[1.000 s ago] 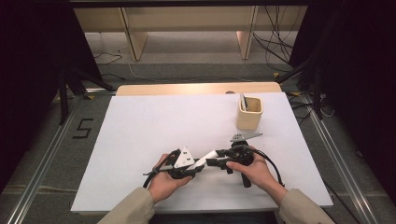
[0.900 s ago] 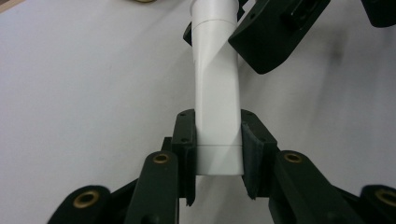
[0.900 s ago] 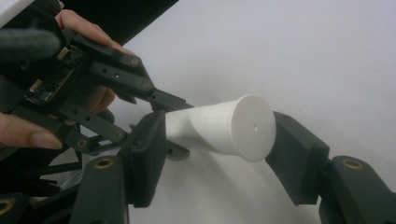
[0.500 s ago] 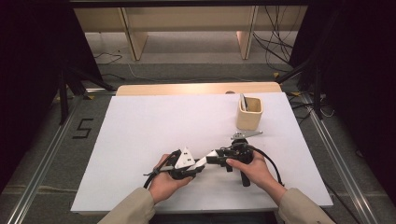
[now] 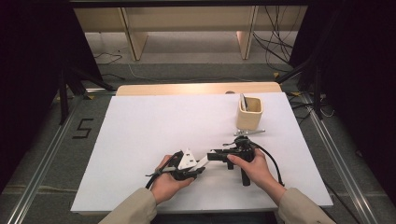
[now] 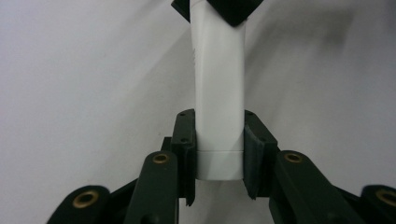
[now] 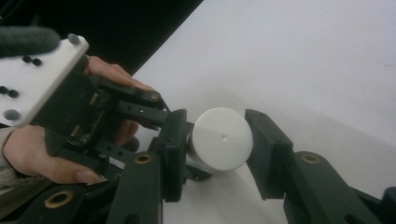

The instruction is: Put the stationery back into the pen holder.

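The left gripper (image 5: 200,164) is pinching the bottom end of a white tube (image 6: 218,98), its two black jaws pressed flat against the tube's sides just above the crimped base, as the left gripper view shows. The right gripper (image 5: 215,154) meets it from the other side: in the right gripper view (image 7: 219,144) the tube's round white cap (image 7: 222,138) sits between the jaws, the left jaw touching the cap and the right jaw just beside it, so whether it truly clamps the cap cannot be told. Seen from above, the tube (image 5: 203,160) bridges the two grippers, held just above the white bench top (image 5: 154,121) near the middle of its front edge. The left hand (image 5: 166,183) wraps its gripper from below, with the grey three-cornered plate (image 5: 187,159) on top; the right hand (image 5: 252,164) grips the other tool, whose cable (image 5: 273,161) loops toward the right edge. Toward the back right corner of the bench stands a beige cup (image 5: 249,113) with something thin standing in it, and a small metal object (image 5: 249,132), too small to identify, lies just in front of the cup.
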